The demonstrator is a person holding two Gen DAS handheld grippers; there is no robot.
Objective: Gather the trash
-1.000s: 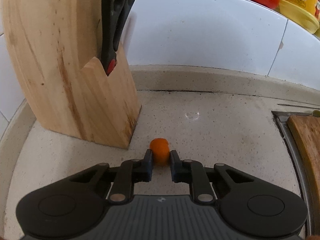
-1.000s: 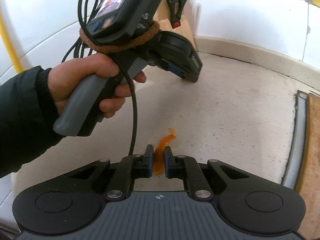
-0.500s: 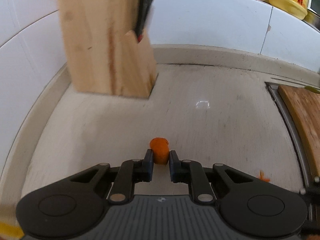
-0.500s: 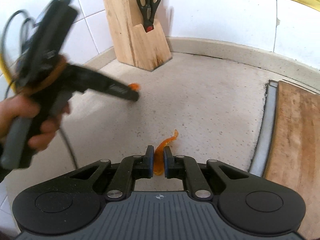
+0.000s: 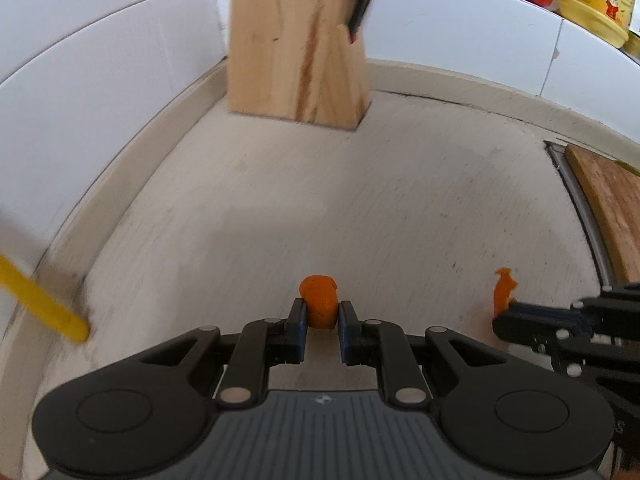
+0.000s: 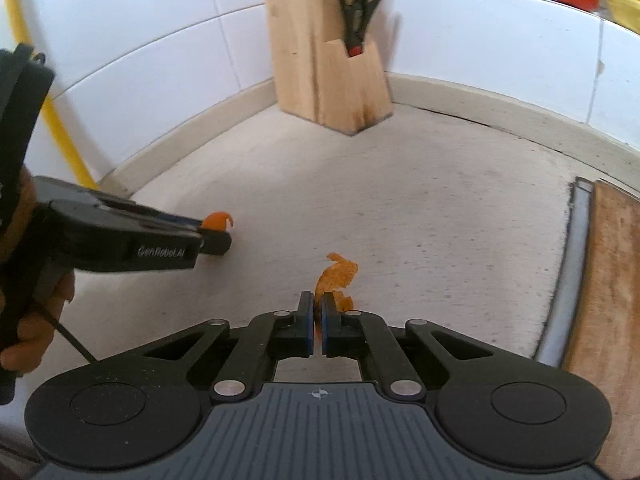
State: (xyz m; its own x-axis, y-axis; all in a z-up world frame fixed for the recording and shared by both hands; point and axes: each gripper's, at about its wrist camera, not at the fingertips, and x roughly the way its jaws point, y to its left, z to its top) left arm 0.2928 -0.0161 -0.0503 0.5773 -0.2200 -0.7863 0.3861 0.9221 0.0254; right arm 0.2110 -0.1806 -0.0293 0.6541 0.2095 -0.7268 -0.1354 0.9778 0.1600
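Pickup step in hand. Left hand-held gripper clamped on carrot stub above counter; right hand-held gripper just closing, pinching orange peel (partly hidden). Next: carrying both to a bin, none in view.

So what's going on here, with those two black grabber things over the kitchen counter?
A person is picking food scraps off the counter with a hand-held gripper in each hand. The left gripper is clamped on a small orange chunk, lifted clear of the surface. The right gripper has just been closing on a thin curl of orange peel, and its pads now pinch it. A wooden knife block with scissors stands in the corner.
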